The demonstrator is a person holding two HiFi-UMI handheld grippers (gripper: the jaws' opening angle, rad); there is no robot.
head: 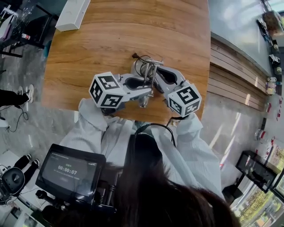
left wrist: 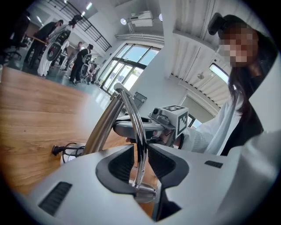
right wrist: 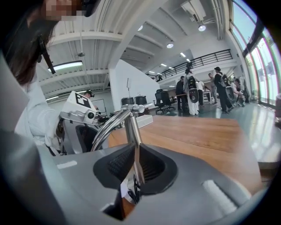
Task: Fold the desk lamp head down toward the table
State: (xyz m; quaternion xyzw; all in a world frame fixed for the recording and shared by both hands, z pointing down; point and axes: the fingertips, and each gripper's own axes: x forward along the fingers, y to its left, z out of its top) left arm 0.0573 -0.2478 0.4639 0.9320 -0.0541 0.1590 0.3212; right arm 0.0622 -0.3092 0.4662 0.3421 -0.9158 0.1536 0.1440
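A chrome desk lamp [head: 149,66] stands near the wooden table's [head: 111,40] front edge, its black cord [head: 138,56] behind it. My left gripper [head: 149,91] comes at it from the left. In the left gripper view [left wrist: 140,158] a thin curved chrome rod [left wrist: 131,110] runs between the pads with narrow gaps either side. My right gripper [head: 150,72] reaches in from the right. In the right gripper view [right wrist: 134,160] it is shut on the lamp's upright tube [right wrist: 131,127]. The lamp head is hidden.
A white box [head: 73,13] lies at the table's far left corner. The plug and coiled cord [left wrist: 61,150] rest on the wood beside the lamp's foot. A small monitor [head: 69,170] hangs at the person's chest. People [right wrist: 193,92] stand far off in the hall.
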